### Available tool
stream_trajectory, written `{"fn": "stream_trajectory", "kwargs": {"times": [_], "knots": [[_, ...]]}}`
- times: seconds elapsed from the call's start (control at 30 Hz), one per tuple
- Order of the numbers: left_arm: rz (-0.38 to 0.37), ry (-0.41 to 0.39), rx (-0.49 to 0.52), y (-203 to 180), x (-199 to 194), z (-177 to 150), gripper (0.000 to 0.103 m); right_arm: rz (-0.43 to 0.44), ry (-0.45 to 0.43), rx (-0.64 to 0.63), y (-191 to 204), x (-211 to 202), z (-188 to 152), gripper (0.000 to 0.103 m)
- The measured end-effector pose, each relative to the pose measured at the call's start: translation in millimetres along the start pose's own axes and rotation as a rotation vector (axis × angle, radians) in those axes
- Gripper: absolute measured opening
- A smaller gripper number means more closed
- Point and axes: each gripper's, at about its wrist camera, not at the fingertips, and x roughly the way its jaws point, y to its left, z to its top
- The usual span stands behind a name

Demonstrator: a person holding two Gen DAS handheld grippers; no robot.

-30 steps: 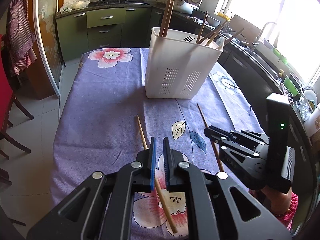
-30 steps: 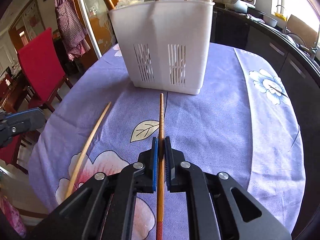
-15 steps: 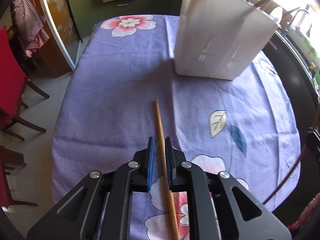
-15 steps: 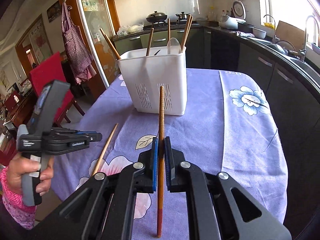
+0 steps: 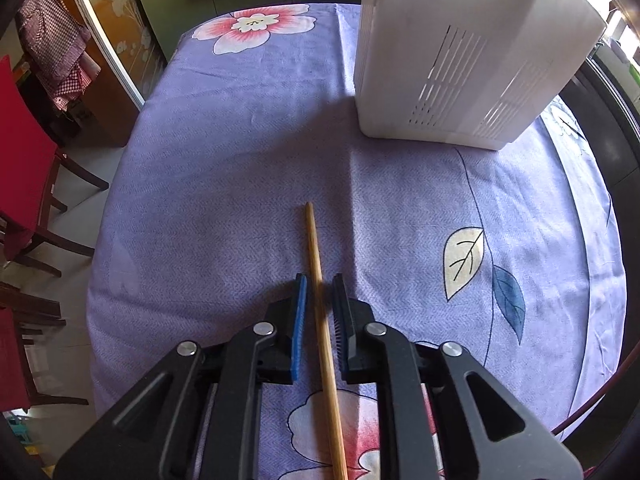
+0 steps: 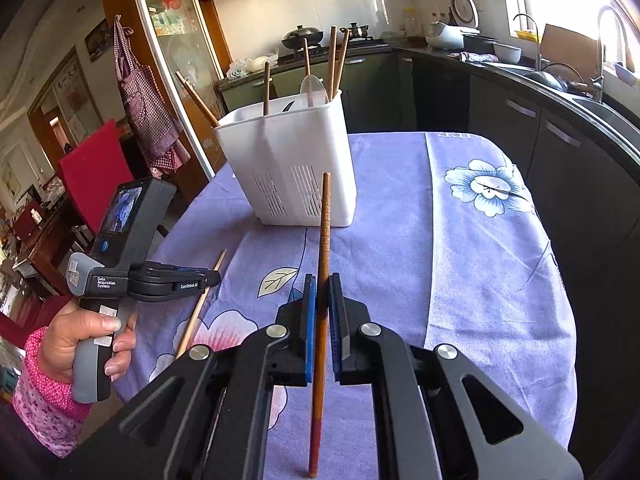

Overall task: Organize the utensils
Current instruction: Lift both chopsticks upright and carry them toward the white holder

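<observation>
A light wooden chopstick (image 5: 316,264) lies on the purple flowered tablecloth (image 5: 220,160). My left gripper (image 5: 319,280) points steeply down over it, its jaws closing with the chopstick between them and a sliver of gap on each side. In the right wrist view the left gripper (image 6: 214,278), held by a hand (image 6: 84,336), sits at that chopstick (image 6: 200,304). My right gripper (image 6: 322,280) is shut on a dark brown chopstick (image 6: 325,220), held clear of the cloth and pointing at the white utensil holder (image 6: 296,168). The holder (image 5: 460,60) contains several chopsticks and a spoon.
A red chair (image 6: 96,168) stands off the table's left side. Dark kitchen cabinets and a sink counter (image 6: 560,128) run along the right. The cloth hangs over the table's edges on both sides.
The left gripper came down and tilted over the light chopstick, which now sits between its pads. The right gripper rose and drew back from the holder with the dark chopstick.
</observation>
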Motion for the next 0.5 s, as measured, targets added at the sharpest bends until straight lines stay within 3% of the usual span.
{"fn": "stream_trajectory", "kwargs": {"times": [0.13, 0.5], "knots": [[-0.026, -0.015, -0.001, 2.4, -8.3, -3.2, 0.006, 0.01, -0.02, 0.004, -0.2, -6.6, 0.8, 0.007], [-0.102, -0.238, 0.081, -1.0, -110.5, -38.4, 0.005, 0.025, -0.085, 0.006, 3.8, -38.3, 0.5, 0.007]]}}
